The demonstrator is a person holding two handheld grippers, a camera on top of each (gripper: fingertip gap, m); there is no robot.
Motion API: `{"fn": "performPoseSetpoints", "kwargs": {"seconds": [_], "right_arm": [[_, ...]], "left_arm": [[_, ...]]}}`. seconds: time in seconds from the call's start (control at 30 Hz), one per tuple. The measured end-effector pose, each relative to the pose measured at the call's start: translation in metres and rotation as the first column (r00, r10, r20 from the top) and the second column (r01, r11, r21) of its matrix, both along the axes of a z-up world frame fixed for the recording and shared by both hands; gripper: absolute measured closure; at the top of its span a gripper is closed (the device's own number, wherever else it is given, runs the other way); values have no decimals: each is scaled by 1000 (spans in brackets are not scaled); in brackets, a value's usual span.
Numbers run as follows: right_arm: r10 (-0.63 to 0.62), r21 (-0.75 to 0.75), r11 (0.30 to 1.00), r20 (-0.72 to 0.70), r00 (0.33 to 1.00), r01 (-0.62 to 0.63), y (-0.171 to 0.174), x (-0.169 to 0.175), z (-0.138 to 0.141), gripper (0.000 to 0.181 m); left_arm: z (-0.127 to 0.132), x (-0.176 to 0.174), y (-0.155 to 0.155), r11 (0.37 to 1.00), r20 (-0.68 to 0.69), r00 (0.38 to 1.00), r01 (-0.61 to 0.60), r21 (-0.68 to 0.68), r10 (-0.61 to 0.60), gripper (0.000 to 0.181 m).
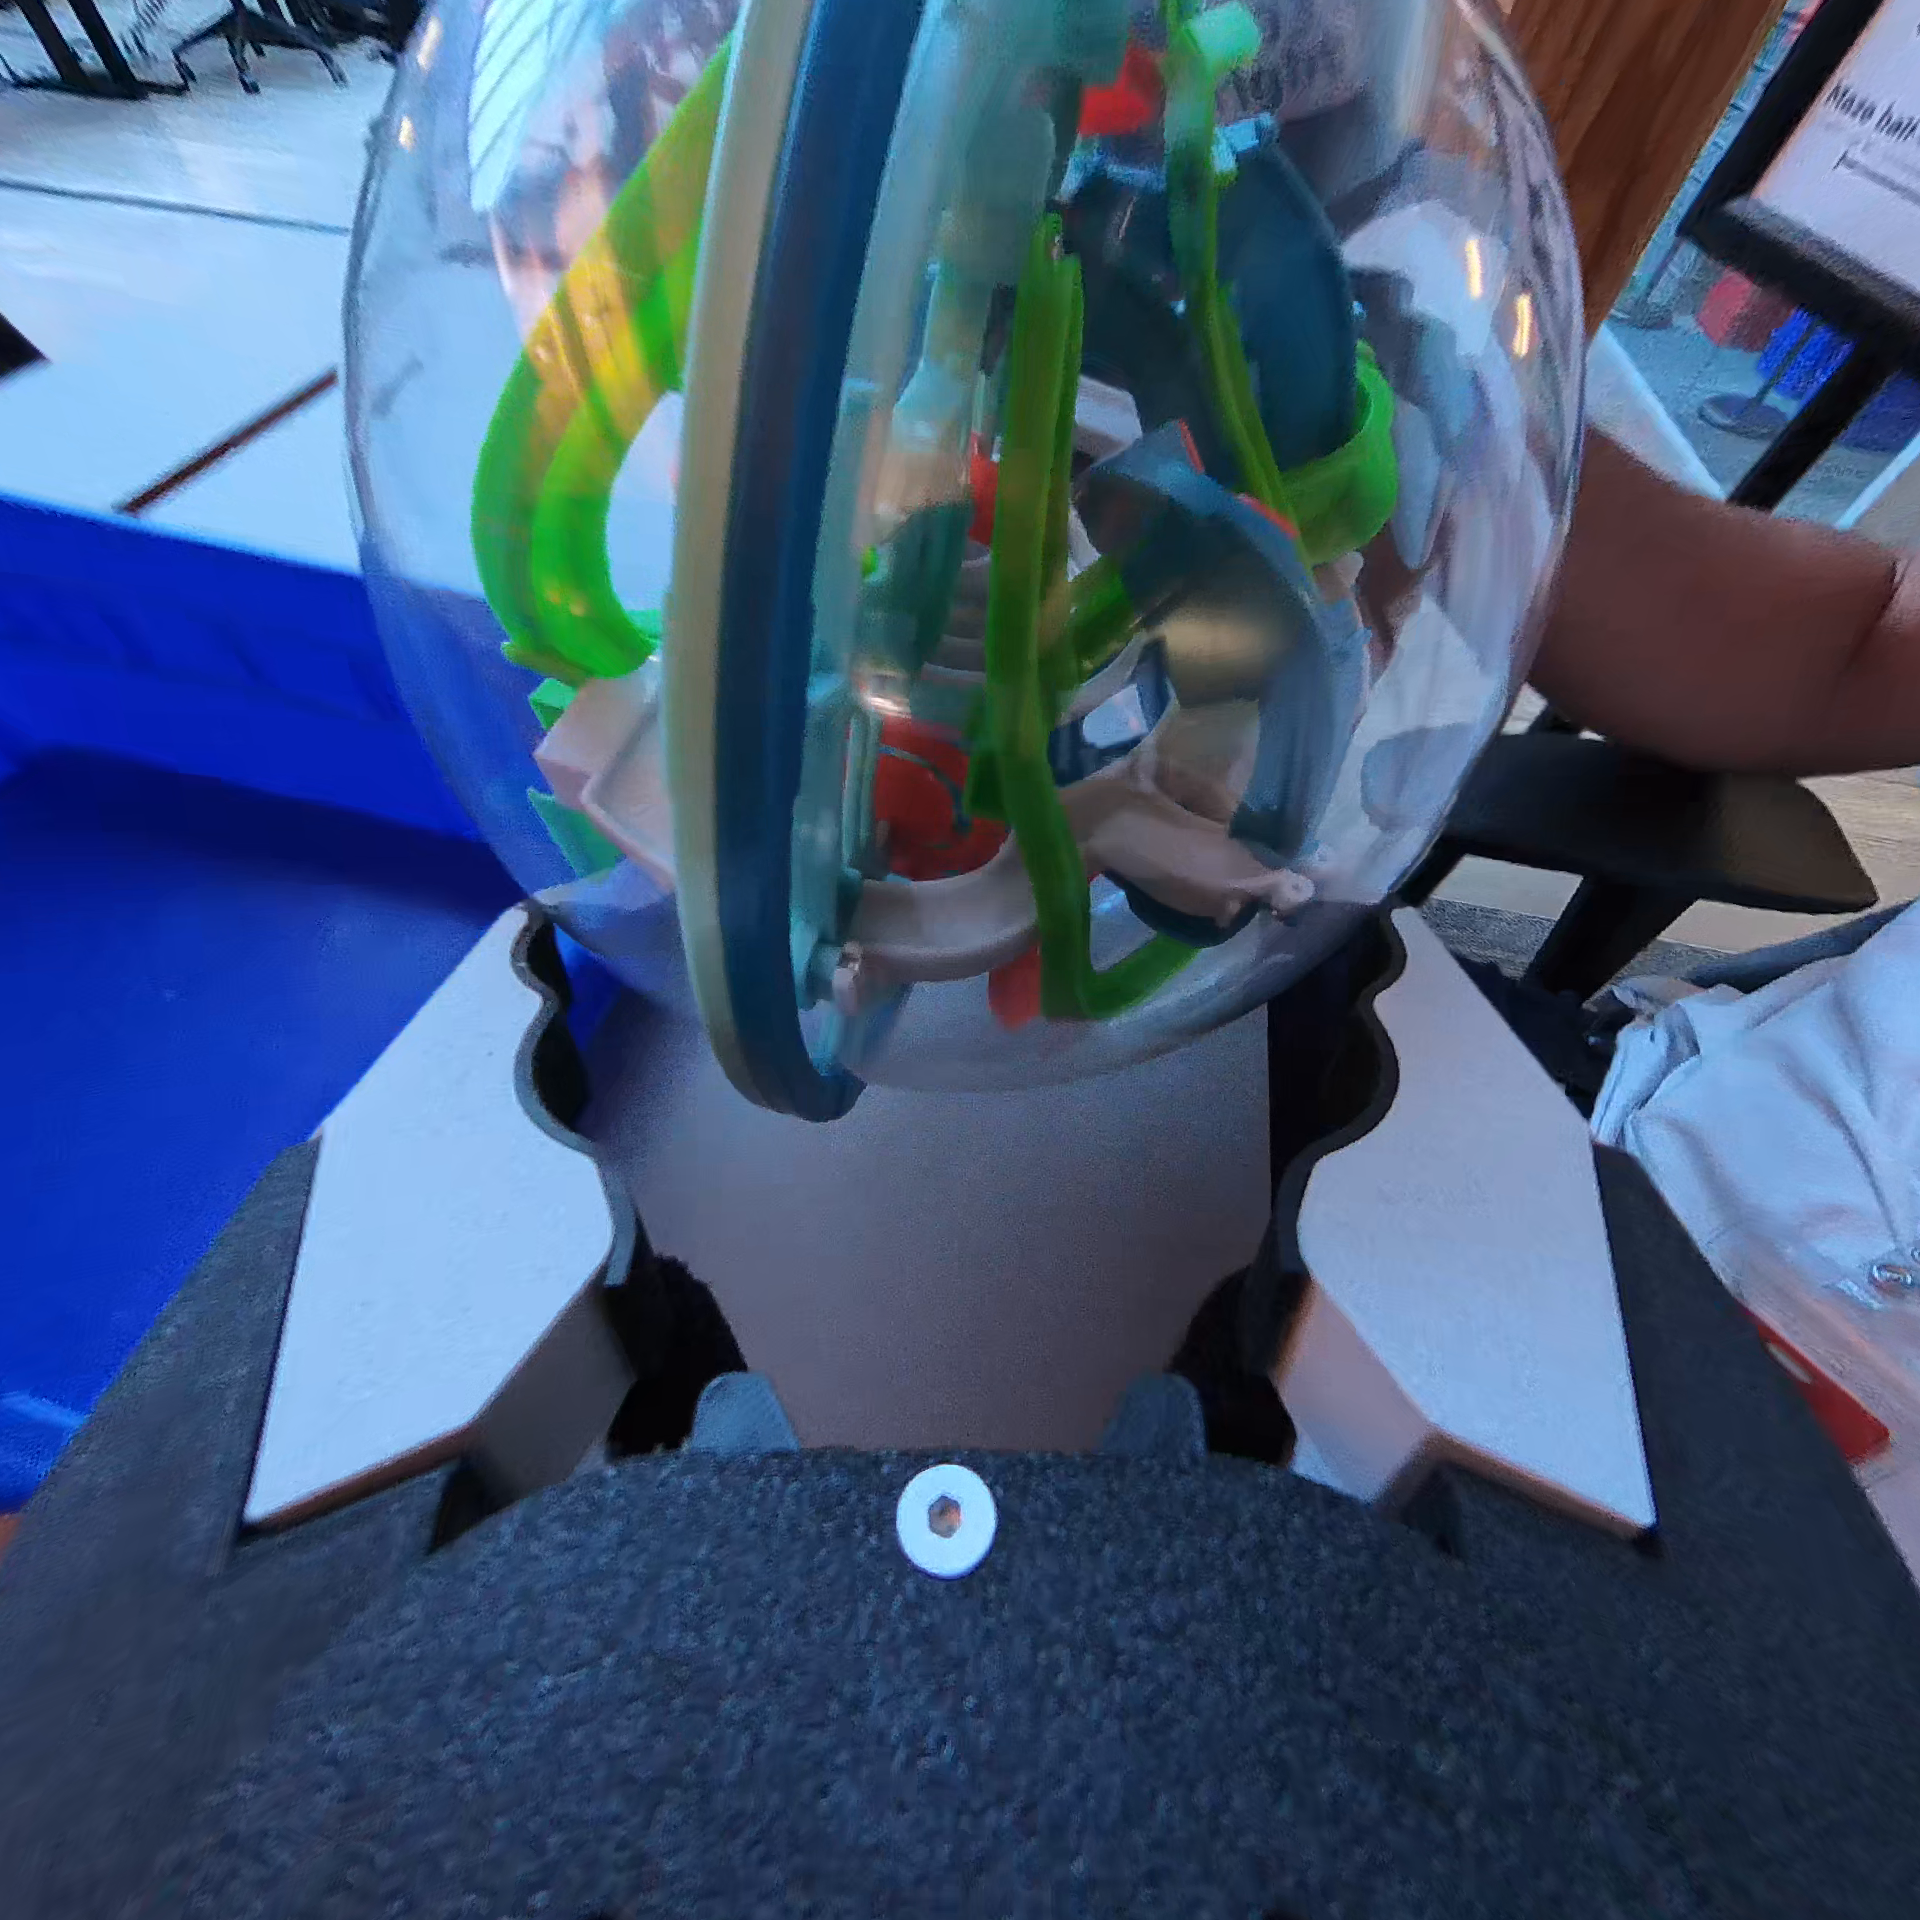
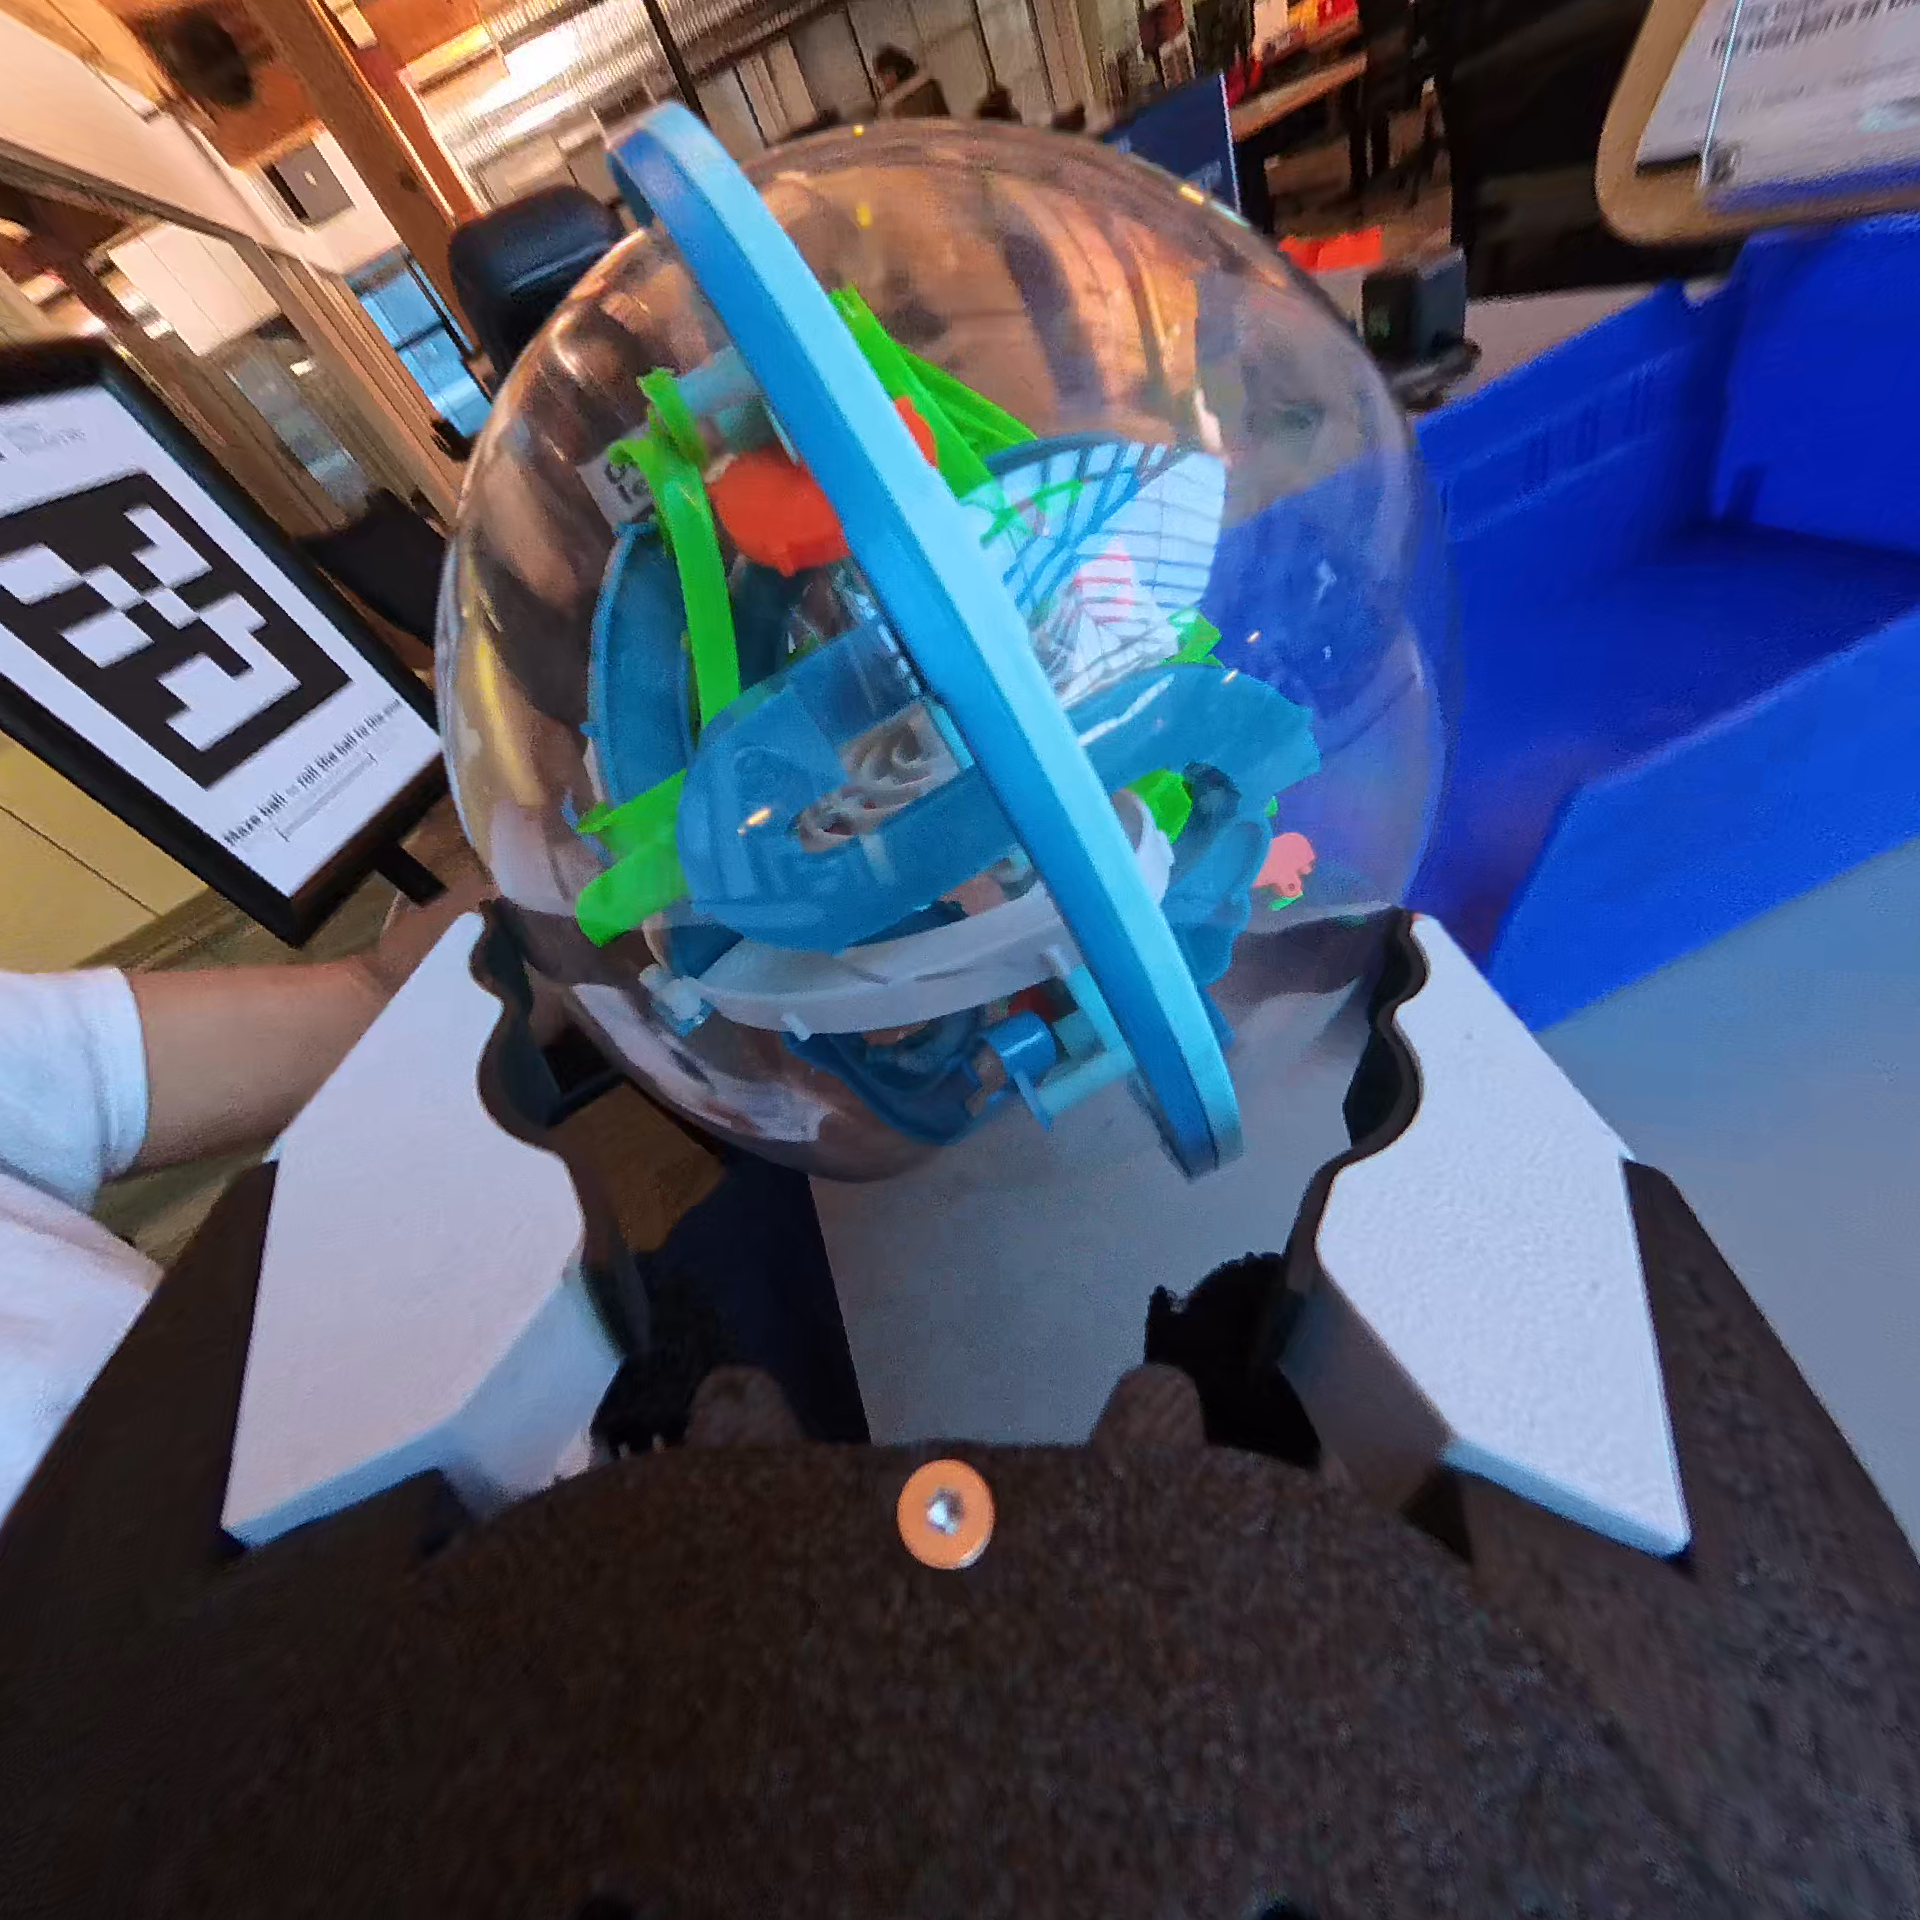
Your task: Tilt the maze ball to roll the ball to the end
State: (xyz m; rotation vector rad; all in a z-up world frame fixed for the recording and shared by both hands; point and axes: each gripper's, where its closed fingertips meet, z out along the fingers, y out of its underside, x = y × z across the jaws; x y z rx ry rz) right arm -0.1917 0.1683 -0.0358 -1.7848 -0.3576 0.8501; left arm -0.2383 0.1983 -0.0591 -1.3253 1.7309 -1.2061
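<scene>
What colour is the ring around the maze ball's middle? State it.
Blue, with a paler edge. The ring around the maze ball shows best in the right wrist view.

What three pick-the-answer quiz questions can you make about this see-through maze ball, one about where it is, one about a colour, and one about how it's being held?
1. Where is the maze ball?
A. Between the fingers of the grippers
B. Inside the blue bin
C. On the floor

2. What colour is the ring around the ball's middle in the right wrist view?
A. Yellow
B. Blue
C. Black

3. How does that ring sit?
A. Flat and level
B. Tilted, far from level
C. Taken off the ball

Answers:
1 A: the right gripper and the left gripper each have white fingers on both sides of the ball's lower part, while the blue bin lies behind it.
2 B: the band is light blue.
3 B: it runs slanted from upper left to lower right.
</scene>
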Motion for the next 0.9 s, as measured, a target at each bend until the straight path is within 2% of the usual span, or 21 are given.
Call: {"fn": "performPoseSetpoints", "kwargs": {"seconds": [0.1, 0.2, 0.37, 0.6, 0.9], "right_arm": [[21, 71, 997, 14, 1000, -22, 3, -7, 28, 27], [32, 178, 983, 71, 997, -44, 2, -17, 57, 27], [25, 279, 957, 199, 980, -81, -5, -36, 88, 27], [32, 332, 936, 250, 968, -117, -15, -50, 95, 27], [20, 308, 948, 206, 978, -84, -13, -49, 98, 27]], "left_arm": [[31, -6, 4, 997, 36, 999, -21, 70, 18, 42], [60, -16, 4, 985, 109, 994, -46, 168, 28, 39], [88, -35, 0, 950, 159, 987, -81, 300, 34, 38], [102, -49, -9, 910, 178, 984, -101, 402, 31, 35], [98, -48, -8, 937, 150, 988, -92, 336, 43, 38]]}}
